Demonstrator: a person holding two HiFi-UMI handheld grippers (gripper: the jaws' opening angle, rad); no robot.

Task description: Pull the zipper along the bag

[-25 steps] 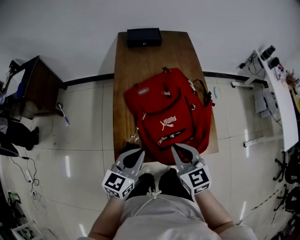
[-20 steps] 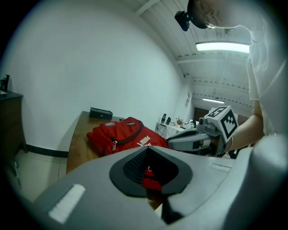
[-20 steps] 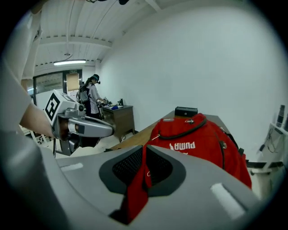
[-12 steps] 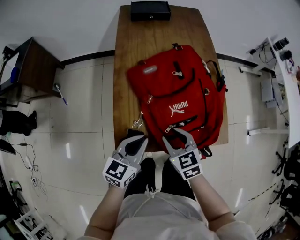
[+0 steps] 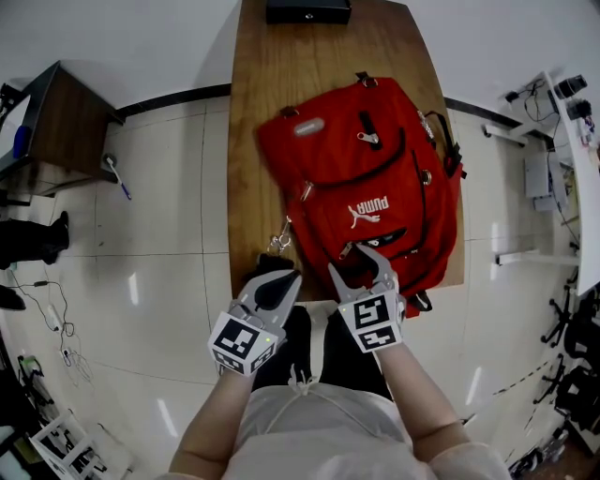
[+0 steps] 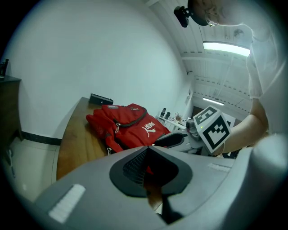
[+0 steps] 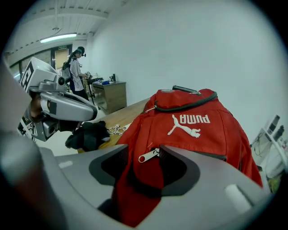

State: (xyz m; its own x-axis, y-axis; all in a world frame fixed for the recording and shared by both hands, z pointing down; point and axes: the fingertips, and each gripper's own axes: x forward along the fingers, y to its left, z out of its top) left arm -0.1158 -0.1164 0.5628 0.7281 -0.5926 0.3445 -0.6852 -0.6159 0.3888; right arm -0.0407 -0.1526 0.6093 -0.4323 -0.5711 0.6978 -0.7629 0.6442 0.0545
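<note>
A red backpack [image 5: 366,187] lies flat on the wooden table [image 5: 272,84]. It shows as well in the left gripper view [image 6: 130,121] and the right gripper view [image 7: 189,126]. A silver zipper pull [image 7: 148,155] sits on its front pocket, also seen from above [image 5: 345,250]. My right gripper [image 5: 354,261] hangs over the bag's near end. It is open, its jaws have just been opening, and the pull lies between the tips [image 7: 145,152], untouched. My left gripper [image 5: 289,277] is shut at the table's near edge, left of the bag, with nothing seen in it.
A black bundle [image 7: 87,134] and a metal keychain [image 5: 279,242] lie at the near edge left of the bag. A black box [image 5: 307,11] stands at the table's far end. A dark desk [image 5: 56,122] is on the left; a person [image 7: 77,67] stands far off.
Both grippers have sunk toward the table. The right gripper went from shut to wide open and now reaches over the bag's near end by the zipper pull.
</note>
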